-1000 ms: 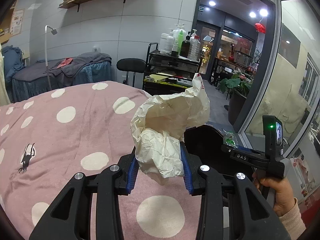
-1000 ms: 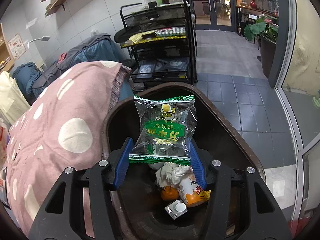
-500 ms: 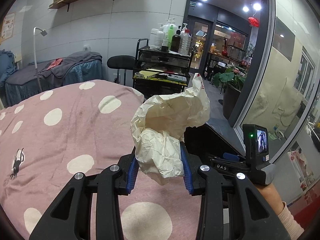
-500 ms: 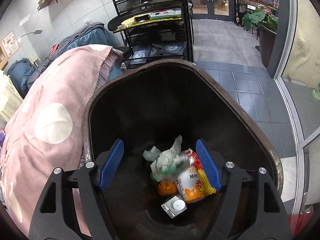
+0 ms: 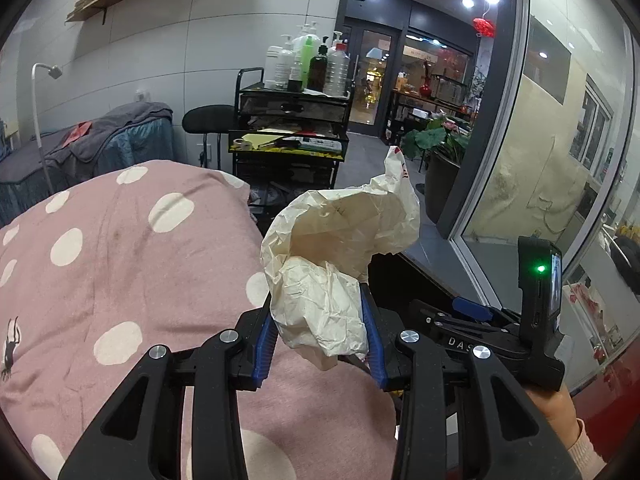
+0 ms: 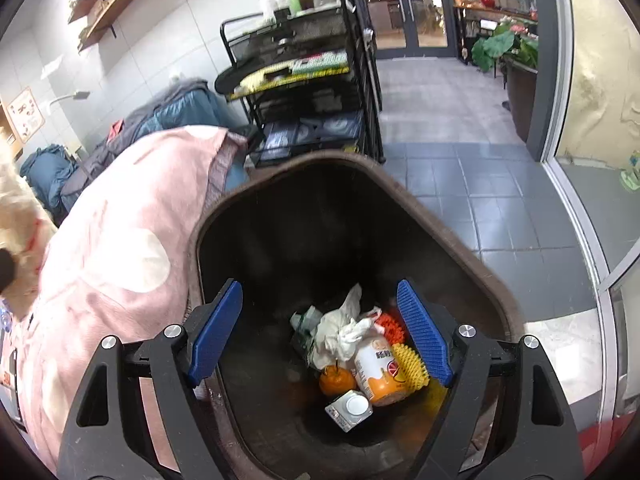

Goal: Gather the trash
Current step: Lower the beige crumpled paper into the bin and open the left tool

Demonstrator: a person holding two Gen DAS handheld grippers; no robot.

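My left gripper [image 5: 320, 336] is shut on a crumpled cream paper bag [image 5: 332, 264] and holds it above the pink dotted bedspread [image 5: 120, 264], left of the dark trash bin [image 5: 404, 284]. My right gripper [image 6: 320, 332] is open and empty, directly above the brown-rimmed trash bin [image 6: 448, 232]. Inside the bin lie a green snack wrapper [image 6: 304, 324], white crumpled paper [image 6: 340, 328], an orange can [image 6: 378, 372], a small orange [image 6: 336, 380] and a small carton [image 6: 349, 410]. The right gripper's body also shows in the left wrist view [image 5: 500, 332].
The pink bedspread [image 6: 112, 264] lies directly left of the bin. A black cart [image 6: 308, 92] with bottles stands behind it. A glass wall [image 6: 592, 152] runs along the right over grey floor tiles [image 6: 460, 168]. A potted plant [image 5: 440, 148] stands near the door.
My right gripper opened and dropped the green snack wrapper into the bin. My left gripper carried the paper bag rightward toward the bin.
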